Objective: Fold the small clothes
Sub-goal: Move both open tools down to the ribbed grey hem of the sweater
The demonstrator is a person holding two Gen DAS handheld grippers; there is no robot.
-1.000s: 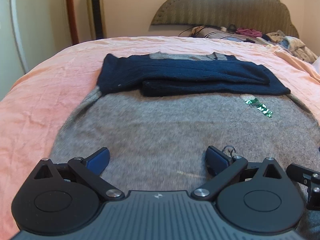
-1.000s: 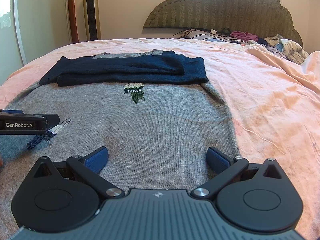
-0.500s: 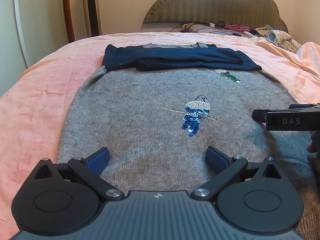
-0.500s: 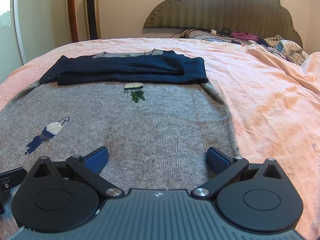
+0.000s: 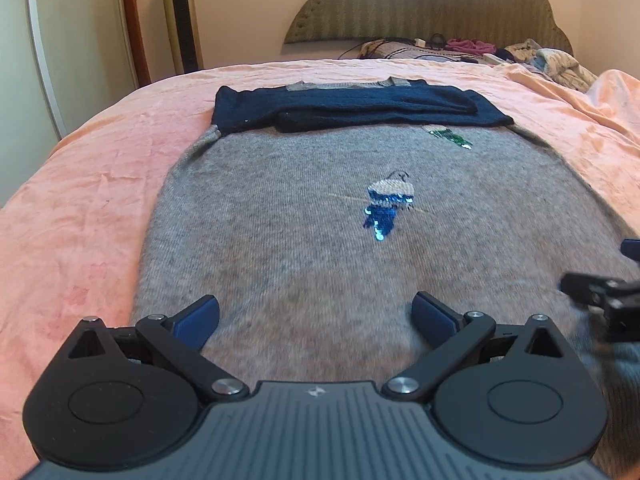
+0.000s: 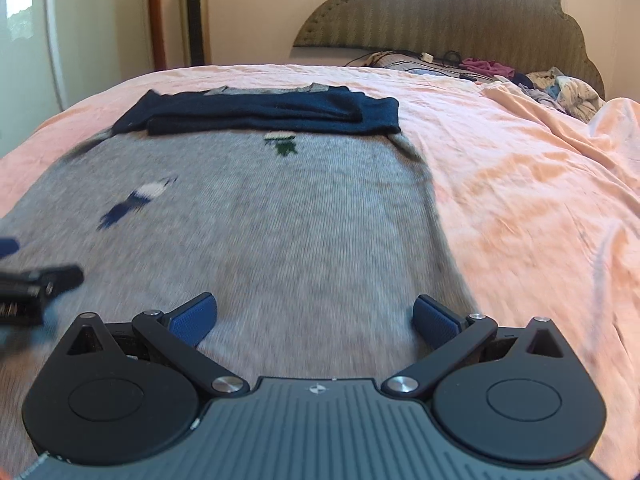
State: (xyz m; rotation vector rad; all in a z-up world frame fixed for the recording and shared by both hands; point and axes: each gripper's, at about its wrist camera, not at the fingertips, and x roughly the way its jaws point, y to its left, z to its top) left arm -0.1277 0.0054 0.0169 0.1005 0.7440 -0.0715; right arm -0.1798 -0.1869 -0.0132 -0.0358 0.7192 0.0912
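MOVED: left gripper (image 5: pixel 316 312) and right gripper (image 6: pixel 316 314) drawn back toward near hem since a second ago, more of the body visible | STATE: both spread wide, holding nothing | ITEM: grey sweater (image 5: pixel 320 240) flat on pink bedspread (image 5: pixel 88 208), 12 o'clock | FAR: navy sleeves (image 5: pixel 352 108) folded across top, unchanged | NEXT: likely hem fold.

Home bedrm: bed w/ pink sheet (image 5: pixel 100 208), padded headboard (image 6: pixel 460 12).

Plenty of open pink bedsheet (image 6: pixel 520 200) on both sides of the grey sweater (image 5: pixel 320 240), so approach from either edge is easy. The folded navy sleeves (image 5: pixel 352 110) cross its far end, and the clutter of clothes (image 6: pixel 560 84) by the headboard (image 6: pixel 452 12) blocks that corner.
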